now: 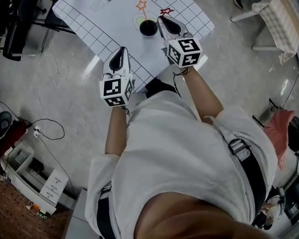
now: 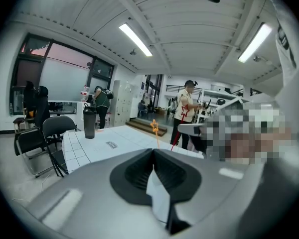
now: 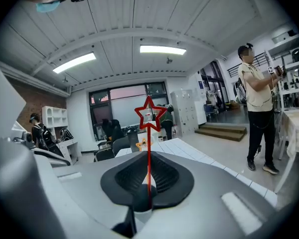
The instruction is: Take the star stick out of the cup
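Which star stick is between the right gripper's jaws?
The thin red star-topped stick, clamped in the right gripper; the orange one stands in the black cup.

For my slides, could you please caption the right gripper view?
The right gripper with its jaws shut on the red star stick, an orange star stick beyond.

The red star stick [image 3: 149,151] stands in right tool [image 1: 161,20]; orange star stick [image 3: 142,144] leans in black cup [image 1: 148,28].

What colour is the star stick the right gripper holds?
Red star stick, best in the right gripper view.
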Available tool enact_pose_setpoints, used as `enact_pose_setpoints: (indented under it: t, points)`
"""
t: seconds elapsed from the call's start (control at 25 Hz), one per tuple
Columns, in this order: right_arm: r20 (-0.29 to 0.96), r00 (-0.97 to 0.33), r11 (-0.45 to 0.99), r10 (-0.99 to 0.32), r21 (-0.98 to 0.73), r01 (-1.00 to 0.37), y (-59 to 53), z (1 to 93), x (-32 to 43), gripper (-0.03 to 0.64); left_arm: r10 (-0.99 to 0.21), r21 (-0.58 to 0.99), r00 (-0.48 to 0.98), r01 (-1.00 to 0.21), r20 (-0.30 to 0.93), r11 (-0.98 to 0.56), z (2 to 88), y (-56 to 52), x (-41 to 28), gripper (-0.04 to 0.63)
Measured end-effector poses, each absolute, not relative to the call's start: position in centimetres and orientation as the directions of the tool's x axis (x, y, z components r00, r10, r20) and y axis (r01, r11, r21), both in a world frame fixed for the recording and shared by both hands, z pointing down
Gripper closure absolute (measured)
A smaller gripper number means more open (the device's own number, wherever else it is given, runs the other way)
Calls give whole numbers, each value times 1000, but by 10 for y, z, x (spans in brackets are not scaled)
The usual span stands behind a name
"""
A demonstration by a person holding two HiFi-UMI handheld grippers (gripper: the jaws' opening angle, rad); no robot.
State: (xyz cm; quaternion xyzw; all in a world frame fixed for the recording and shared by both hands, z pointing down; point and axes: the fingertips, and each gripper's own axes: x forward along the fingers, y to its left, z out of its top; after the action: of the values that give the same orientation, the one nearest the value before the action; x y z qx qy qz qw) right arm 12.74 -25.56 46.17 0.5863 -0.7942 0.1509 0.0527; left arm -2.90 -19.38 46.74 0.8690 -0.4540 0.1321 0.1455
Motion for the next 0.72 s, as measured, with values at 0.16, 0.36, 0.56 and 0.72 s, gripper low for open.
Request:
enact_pose_setpoints:
  t: [0.16, 0.36, 0.56, 0.72]
  points:
    - [208, -306, 283, -929, -130, -950, -241, 427, 122, 601, -759, 137, 559, -825, 334, -548, 458, -186, -34, 592]
    - [132, -336, 335, -933, -27, -942, -214, 381, 101, 601, -775, 144, 552, -832, 306, -536, 447, -176, -48, 592]
    - [134, -408, 411, -903, -6, -912, -191, 368, 68, 601, -789, 159, 536, -844, 300, -513, 445, -165, -65, 592]
    - [228, -464, 471, -856, -25, -882, -178, 390, 42, 603, -794, 173, 523, -852, 310, -494, 449, -156, -76, 592]
